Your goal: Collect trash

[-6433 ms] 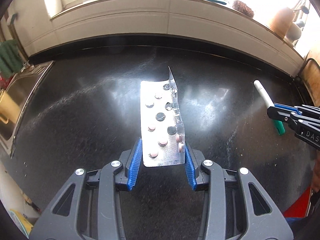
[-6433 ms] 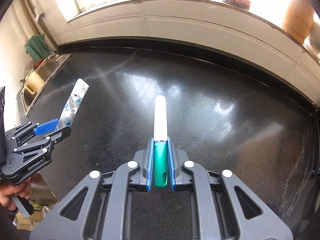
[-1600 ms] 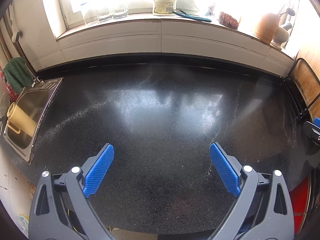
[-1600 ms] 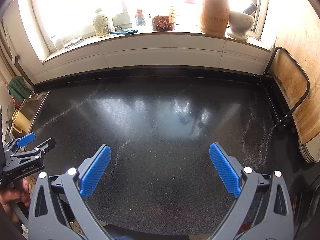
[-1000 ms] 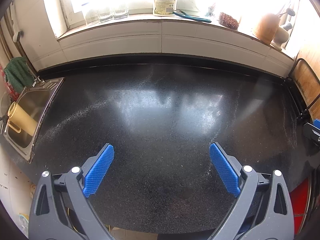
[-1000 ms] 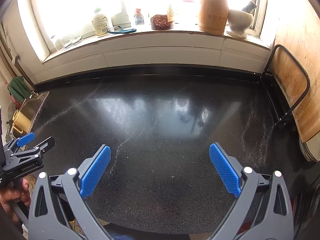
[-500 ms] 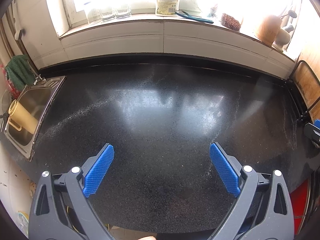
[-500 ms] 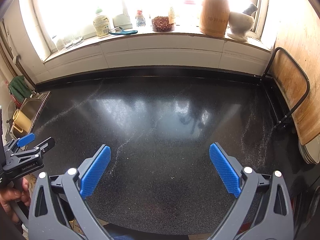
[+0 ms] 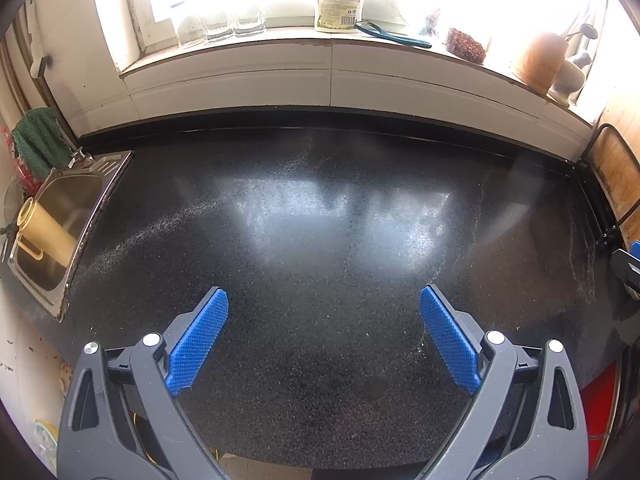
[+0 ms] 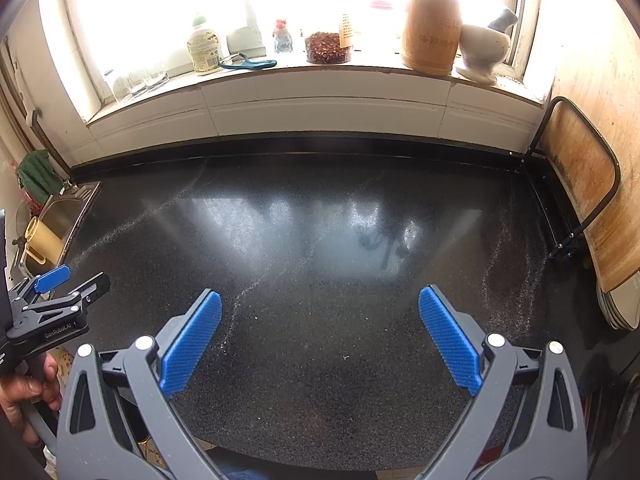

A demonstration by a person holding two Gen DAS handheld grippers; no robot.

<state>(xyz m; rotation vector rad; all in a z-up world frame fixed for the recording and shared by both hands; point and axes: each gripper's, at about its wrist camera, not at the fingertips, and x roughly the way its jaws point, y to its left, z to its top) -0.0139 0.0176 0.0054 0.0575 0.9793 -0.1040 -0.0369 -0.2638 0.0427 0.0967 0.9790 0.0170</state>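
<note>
My left gripper [image 9: 323,300] is open and empty, held above the front edge of the black speckled countertop [image 9: 320,216]. My right gripper [image 10: 320,304] is open and empty too, over the same countertop [image 10: 320,232]. The left gripper also shows in the right wrist view [image 10: 72,284] at the far left, jaws apart, held by a hand. A tip of the right gripper shows at the right edge of the left wrist view [image 9: 630,264]. No trash item shows on the countertop in either view.
A steel sink [image 9: 60,216] with a yellow cup [image 9: 44,228] lies at the left. The sill holds a bottle [image 10: 205,50], a jar [image 10: 329,49], a wooden utensil holder [image 10: 431,32] and a mortar [image 10: 482,54]. A wooden board in a black rack [image 10: 580,184] stands at the right.
Earlier the left gripper held a pill blister and the right a green-capped marker; both are now open and empty. Over the last second almost nothing has moved.
</note>
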